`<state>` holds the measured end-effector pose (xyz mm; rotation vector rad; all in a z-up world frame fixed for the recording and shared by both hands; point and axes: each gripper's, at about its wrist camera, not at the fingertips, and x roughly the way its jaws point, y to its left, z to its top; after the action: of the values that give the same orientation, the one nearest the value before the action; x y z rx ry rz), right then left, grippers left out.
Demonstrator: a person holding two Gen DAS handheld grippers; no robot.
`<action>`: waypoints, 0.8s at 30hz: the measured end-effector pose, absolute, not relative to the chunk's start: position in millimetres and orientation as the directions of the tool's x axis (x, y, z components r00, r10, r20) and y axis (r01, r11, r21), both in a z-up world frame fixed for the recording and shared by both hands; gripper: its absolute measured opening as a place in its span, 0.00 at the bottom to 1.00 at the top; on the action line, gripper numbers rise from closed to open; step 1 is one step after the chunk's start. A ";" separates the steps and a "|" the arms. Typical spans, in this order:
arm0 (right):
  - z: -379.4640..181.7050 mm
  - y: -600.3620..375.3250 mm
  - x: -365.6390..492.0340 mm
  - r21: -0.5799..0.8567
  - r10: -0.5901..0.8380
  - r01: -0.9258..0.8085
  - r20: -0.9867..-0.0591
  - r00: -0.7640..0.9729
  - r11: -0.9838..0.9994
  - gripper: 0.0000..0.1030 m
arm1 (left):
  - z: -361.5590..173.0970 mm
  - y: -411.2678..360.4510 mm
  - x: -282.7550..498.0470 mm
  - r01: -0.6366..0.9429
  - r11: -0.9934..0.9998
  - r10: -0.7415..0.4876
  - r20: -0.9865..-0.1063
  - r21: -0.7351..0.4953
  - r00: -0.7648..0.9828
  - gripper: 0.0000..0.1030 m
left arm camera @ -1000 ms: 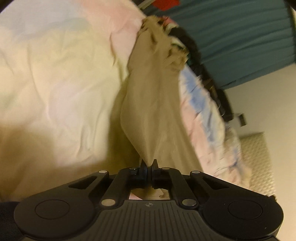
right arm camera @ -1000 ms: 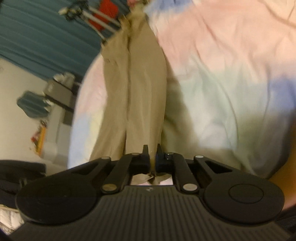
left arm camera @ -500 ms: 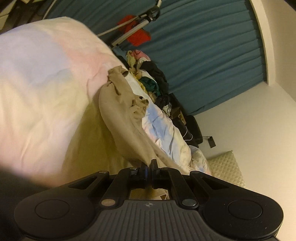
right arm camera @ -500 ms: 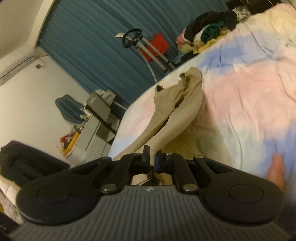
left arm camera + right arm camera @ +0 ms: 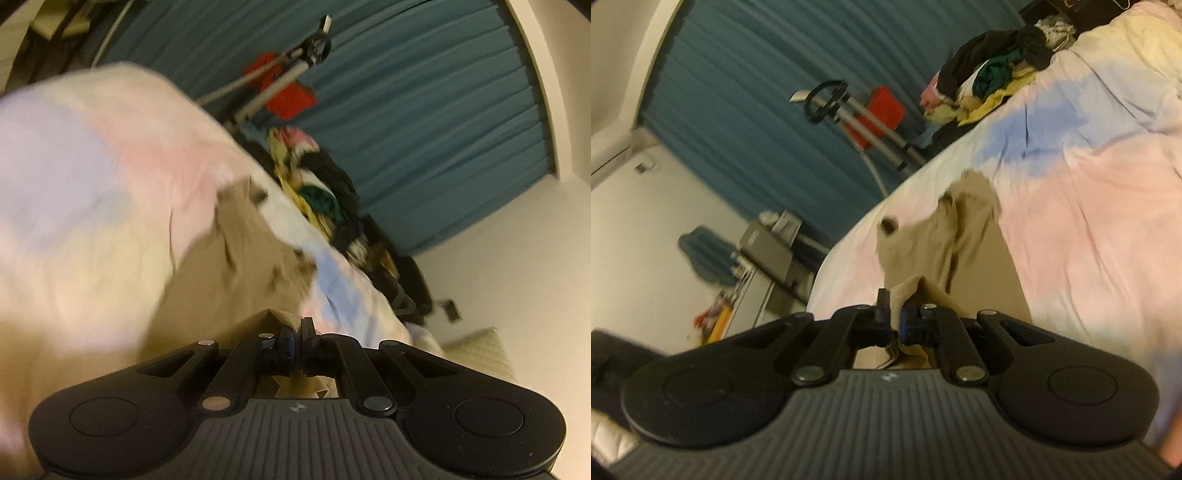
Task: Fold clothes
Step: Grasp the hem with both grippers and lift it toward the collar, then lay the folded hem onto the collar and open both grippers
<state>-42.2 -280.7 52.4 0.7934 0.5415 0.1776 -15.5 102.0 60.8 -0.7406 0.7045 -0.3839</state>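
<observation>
Tan trousers [image 5: 236, 266] lie stretched along a pastel bedspread [image 5: 92, 206]. My left gripper [image 5: 295, 325] is shut on one end of the trousers, with cloth bunched between and behind the fingers. In the right wrist view the trousers [image 5: 964, 243] run away from me toward the waistband end. My right gripper [image 5: 895, 306] is shut on a fold of the same cloth. Both held ends sit low, close to the bedspread [image 5: 1089, 206]. The view is motion-blurred.
A heap of mixed clothes [image 5: 317, 192] lies at the bed's far edge, also in the right wrist view [image 5: 990, 77]. A metal stand with a red part [image 5: 871, 118] is before the teal curtain [image 5: 424, 110]. A grey cabinet [image 5: 768, 251] stands beside the bed.
Both grippers, still shut on the trousers, have moved forward along the bed toward the waistband end. The cloth now bunches up at the fingers and the stretched legs look shorter.
</observation>
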 end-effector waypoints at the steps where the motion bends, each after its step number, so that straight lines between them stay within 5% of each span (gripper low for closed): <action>1: 49.5 -279.7 -27.0 0.708 0.332 0.055 -0.397 0.855 0.704 0.08 | 59.8 96.4 -1.1 0.078 0.704 -0.529 -0.447 -0.706 0.722 0.03; 13: -37.6 -262.6 94.4 0.475 0.174 0.088 -0.480 0.860 0.876 0.08 | -13.7 27.0 103.8 0.174 0.930 -0.324 -0.502 -0.323 0.802 0.04; 24: -94.0 -235.9 134.3 0.279 0.087 0.105 -0.598 0.796 0.955 0.10 | -74.6 19.5 141.9 0.179 0.951 -0.301 -0.625 -0.253 0.720 0.05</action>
<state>134.3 -235.9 -94.0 0.3082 0.6522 -0.0096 141.9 19.5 -74.6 -0.1796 0.7198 -0.2668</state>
